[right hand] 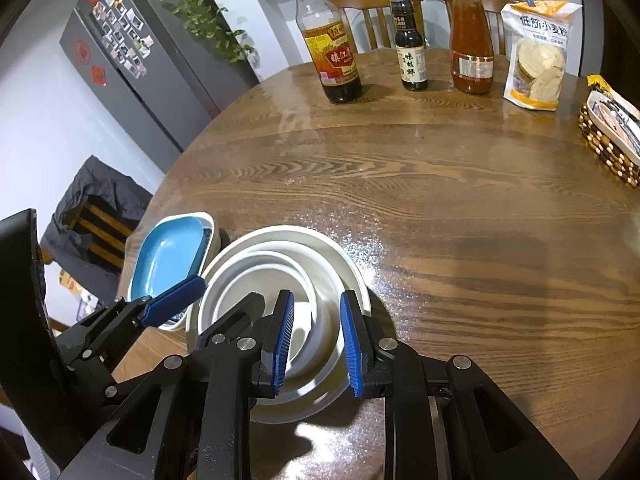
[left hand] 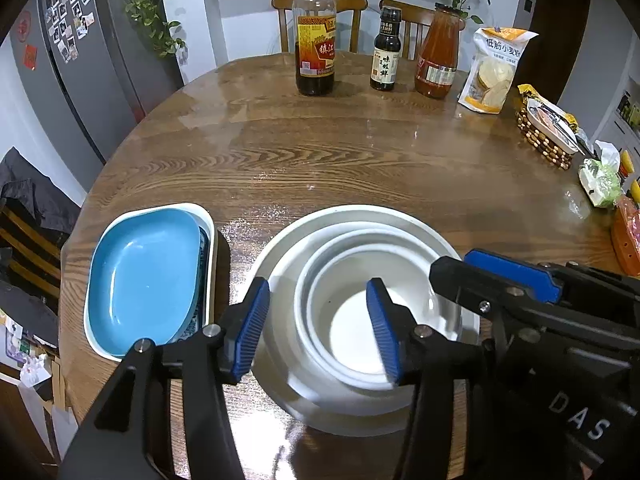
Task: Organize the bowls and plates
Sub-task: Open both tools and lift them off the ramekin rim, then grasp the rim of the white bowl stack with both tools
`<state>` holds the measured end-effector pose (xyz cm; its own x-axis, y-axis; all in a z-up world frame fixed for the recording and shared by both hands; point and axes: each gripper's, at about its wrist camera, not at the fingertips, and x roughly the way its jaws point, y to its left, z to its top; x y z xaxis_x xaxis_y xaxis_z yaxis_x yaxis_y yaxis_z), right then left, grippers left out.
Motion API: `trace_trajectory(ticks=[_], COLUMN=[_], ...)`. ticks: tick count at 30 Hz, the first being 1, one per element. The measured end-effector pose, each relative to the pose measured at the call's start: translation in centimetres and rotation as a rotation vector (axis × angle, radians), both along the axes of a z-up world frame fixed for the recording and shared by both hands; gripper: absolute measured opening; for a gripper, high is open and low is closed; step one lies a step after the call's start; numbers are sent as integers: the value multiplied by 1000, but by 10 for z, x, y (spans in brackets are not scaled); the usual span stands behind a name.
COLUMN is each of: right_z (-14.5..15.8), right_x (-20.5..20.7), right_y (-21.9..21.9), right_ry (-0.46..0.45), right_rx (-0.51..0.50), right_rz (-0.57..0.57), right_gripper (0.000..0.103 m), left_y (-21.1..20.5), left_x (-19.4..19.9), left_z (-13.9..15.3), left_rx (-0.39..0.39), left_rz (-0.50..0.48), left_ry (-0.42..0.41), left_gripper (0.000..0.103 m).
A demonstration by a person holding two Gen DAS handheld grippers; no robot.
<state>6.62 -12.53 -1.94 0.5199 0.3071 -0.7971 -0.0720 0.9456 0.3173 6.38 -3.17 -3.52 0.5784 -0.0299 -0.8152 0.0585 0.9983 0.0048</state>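
Observation:
A stack of nested white bowls (left hand: 352, 312) sits on a white plate (left hand: 280, 248) at the table's near edge; it also shows in the right wrist view (right hand: 256, 280). To its left a blue dish (left hand: 144, 276) rests in a white rectangular tray (left hand: 210, 224), also in the right wrist view (right hand: 168, 260). My left gripper (left hand: 320, 328) is open above the bowls' left side, holding nothing. My right gripper (right hand: 316, 344) is open, its jaws straddling the right rims of the stack without closing on them; it shows in the left wrist view (left hand: 500, 276).
At the far side of the round wooden table (left hand: 360, 152) stand a vinegar bottle (left hand: 315, 28), a small dark sauce bottle (left hand: 387, 48), a red sauce jar (left hand: 438, 52) and a flour bag (left hand: 496, 68). A woven basket (left hand: 548, 132) sits at the right edge.

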Motion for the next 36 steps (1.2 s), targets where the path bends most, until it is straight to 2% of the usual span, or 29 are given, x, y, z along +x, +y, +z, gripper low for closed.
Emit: trace_trajectory(ticks=[4, 6, 11, 15, 26, 28, 36], right_z=[1, 2, 6, 7, 6, 5, -5], right_x=[-1, -1, -2, -2, -3, -5, -12], right_y=[-3, -6, -11, -15, -16, -18, -33], right_ry=[-1, -2, -9, -10, 6, 15, 59], right_rx=[-3, 5, 23, 52, 126, 145, 200], right_rz=[-22, -32, -47, -54, -22, -17, -39], right_gripper=[36, 40, 49, 58, 62, 66, 69], left_y=[2, 3, 8, 13, 26, 28, 43], left_x=[-2, -2, -4, -5, -6, -8, -15], left_z=[2, 4, 10, 15, 18, 20, 24], left_rx=[0, 3, 0, 9, -8, -13, -99], left_rz=[1, 6, 16, 34, 62, 59, 55], left_ry=[-9, -15, -35, -51, -29, -22, 21], left_gripper=[52, 59, 68, 83, 96, 98, 99])
